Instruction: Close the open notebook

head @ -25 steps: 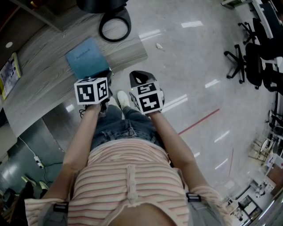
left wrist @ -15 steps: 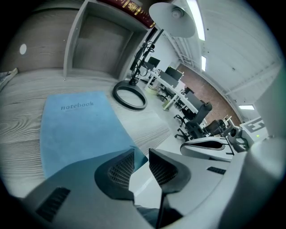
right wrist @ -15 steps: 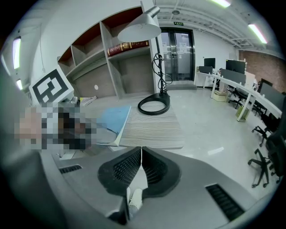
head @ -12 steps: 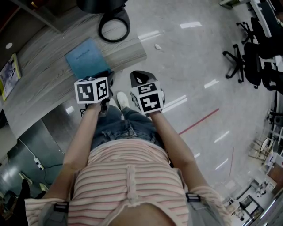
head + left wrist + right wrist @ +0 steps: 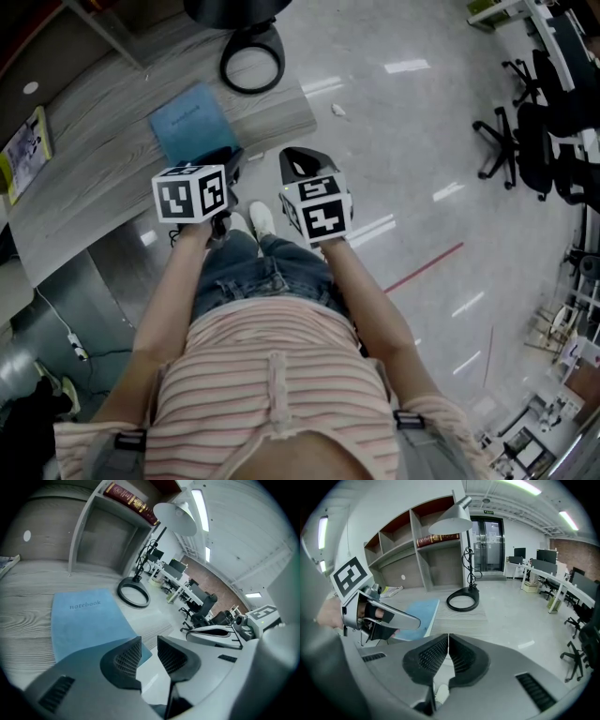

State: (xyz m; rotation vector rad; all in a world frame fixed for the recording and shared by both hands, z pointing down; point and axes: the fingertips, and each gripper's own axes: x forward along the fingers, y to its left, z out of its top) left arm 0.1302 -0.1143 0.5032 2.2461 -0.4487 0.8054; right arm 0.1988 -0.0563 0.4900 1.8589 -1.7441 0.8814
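Note:
The blue notebook (image 5: 195,122) lies closed, cover up, on the wood-grain desk (image 5: 94,141). In the left gripper view the notebook (image 5: 84,620) sits just beyond and left of the jaws. My left gripper (image 5: 225,161) hovers over its near corner; the left gripper (image 5: 149,641) jaws are opening, with a gap and nothing between them. My right gripper (image 5: 298,169) hangs beside it, past the desk's edge and over the floor. The right gripper (image 5: 448,639) has its pads together on nothing; the notebook (image 5: 415,613) shows to its left.
A desk lamp's black ring base (image 5: 251,58) stands on the desk's far corner beyond the notebook. A magazine (image 5: 23,150) lies at the desk's left end. Shelves (image 5: 417,550) rise behind the desk. Office chairs (image 5: 525,122) stand across the glossy floor at right.
Both grippers have lifted a little off the desk's near edge. The notebook lies where it was, closed.

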